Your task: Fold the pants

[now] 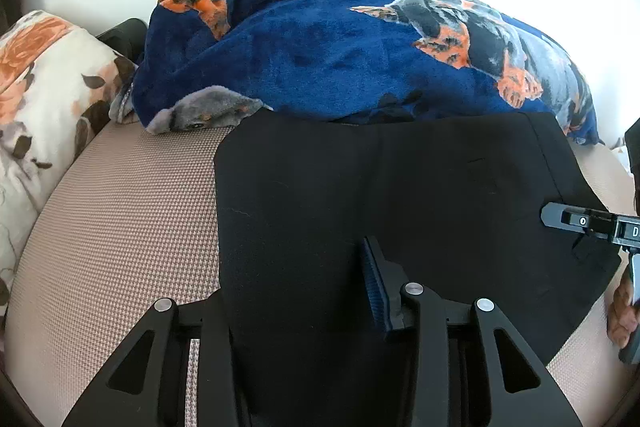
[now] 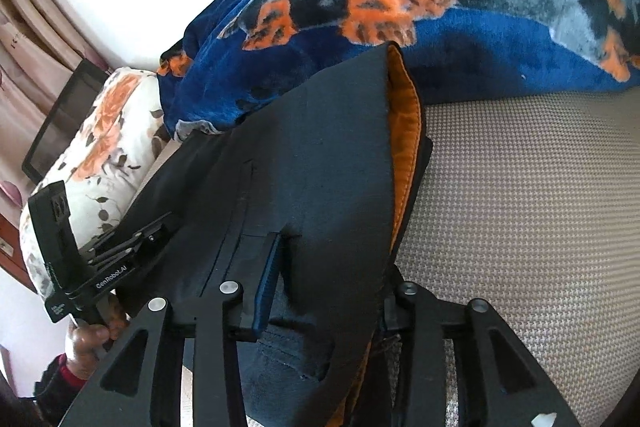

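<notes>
Black pants (image 1: 380,187) lie folded on the beige woven bed surface (image 1: 120,227). In the left wrist view the fold's near edge drapes over my left gripper (image 1: 304,287); one blue-padded finger (image 1: 376,287) shows and the other is hidden under cloth, jaws set apart. In the right wrist view the pants (image 2: 320,167) show an orange lining (image 2: 406,131) at the waist. My right gripper (image 2: 320,283) has cloth between its jaws, one blue pad (image 2: 266,283) visible and the other covered. The right gripper also shows at the right edge of the left wrist view (image 1: 580,221).
A dark blue fleece blanket (image 1: 340,47) with dog prints is heaped behind the pants. A floral pillow (image 1: 48,87) lies at the left. The blanket (image 2: 440,7) and pillow (image 2: 104,147) show in the right wrist view too, with a dark screen (image 2: 60,119) and curtains beyond.
</notes>
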Tool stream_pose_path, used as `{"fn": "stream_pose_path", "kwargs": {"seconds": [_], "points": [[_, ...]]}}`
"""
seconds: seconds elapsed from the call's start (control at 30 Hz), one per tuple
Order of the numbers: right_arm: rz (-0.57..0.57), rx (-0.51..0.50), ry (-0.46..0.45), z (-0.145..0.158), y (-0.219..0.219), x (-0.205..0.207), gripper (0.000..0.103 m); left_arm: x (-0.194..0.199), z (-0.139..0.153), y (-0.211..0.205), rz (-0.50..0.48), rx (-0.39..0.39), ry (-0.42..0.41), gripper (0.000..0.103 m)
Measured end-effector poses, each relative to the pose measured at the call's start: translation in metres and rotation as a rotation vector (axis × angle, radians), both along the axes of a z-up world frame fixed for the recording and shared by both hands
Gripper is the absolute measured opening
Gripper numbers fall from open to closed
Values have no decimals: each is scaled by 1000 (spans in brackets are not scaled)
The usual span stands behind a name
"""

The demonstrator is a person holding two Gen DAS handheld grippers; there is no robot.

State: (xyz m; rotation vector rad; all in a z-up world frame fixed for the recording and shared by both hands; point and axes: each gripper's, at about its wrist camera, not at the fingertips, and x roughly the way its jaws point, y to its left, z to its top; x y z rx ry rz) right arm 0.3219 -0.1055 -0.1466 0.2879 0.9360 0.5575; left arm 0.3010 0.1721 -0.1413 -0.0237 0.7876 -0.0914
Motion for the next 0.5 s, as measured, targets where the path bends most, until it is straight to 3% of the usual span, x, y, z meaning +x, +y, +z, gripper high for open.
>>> {"fn": "stream_pose_path", "kwargs": {"seconds": [0.5], "points": [[-35, -106, -69, 5, 7, -9, 45, -1, 0, -1, 20, 30, -6, 47]]}}
